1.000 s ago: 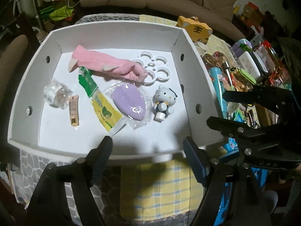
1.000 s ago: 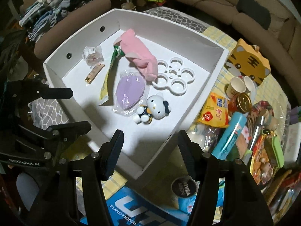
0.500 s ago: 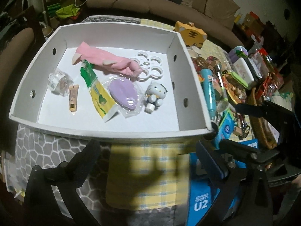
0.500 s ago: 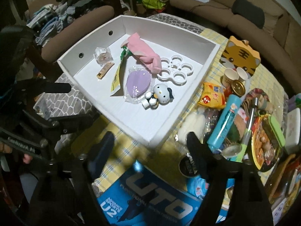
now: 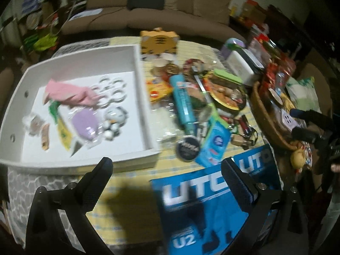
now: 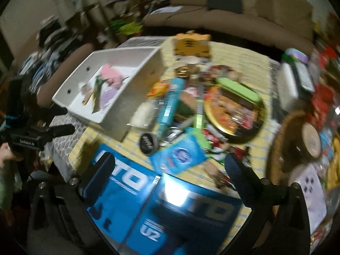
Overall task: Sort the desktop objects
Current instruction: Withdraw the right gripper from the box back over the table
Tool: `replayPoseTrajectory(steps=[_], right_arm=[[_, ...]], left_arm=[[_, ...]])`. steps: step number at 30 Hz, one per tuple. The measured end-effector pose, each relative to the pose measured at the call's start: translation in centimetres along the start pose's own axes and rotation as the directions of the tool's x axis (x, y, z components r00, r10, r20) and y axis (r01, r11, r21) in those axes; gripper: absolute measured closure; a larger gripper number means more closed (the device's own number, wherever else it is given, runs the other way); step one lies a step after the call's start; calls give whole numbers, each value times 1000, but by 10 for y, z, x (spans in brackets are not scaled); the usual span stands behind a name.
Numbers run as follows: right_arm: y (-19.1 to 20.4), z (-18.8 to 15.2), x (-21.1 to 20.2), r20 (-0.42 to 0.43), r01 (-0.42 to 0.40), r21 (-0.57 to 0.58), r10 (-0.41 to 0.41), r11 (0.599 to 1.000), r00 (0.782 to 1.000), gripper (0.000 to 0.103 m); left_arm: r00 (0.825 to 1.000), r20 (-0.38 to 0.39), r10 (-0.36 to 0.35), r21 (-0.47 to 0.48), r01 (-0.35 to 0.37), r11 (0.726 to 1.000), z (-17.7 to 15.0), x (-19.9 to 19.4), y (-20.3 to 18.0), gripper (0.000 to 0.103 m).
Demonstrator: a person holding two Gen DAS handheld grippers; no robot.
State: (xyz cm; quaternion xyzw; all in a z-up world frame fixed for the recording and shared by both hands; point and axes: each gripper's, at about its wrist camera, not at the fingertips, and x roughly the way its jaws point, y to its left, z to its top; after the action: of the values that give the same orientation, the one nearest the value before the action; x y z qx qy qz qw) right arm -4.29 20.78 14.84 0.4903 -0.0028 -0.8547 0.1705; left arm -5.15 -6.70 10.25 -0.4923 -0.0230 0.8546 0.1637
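My fingers are spread wide on both sides: my left gripper and my right gripper hold nothing, the right one's jaws just having opened further. Both hang above a blue packet at the table's near edge. The white box (pink cloth, purple pouch and small toy inside) sits off to the left, a teal tube beside it
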Motion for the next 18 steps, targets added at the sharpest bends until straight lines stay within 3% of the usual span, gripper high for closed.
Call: replayPoseTrajectory(steps=[8, 18], right_arm=[[-52, -24, -8, 57, 20, 119, -27, 993, 998, 0], [-97, -44, 18, 101, -52, 288, 24, 956, 995, 0]], left_arm=[[998, 23, 53, 141, -56, 988, 6, 32, -63, 0], [998, -15, 64, 243, -59, 968, 0, 95, -85, 0]])
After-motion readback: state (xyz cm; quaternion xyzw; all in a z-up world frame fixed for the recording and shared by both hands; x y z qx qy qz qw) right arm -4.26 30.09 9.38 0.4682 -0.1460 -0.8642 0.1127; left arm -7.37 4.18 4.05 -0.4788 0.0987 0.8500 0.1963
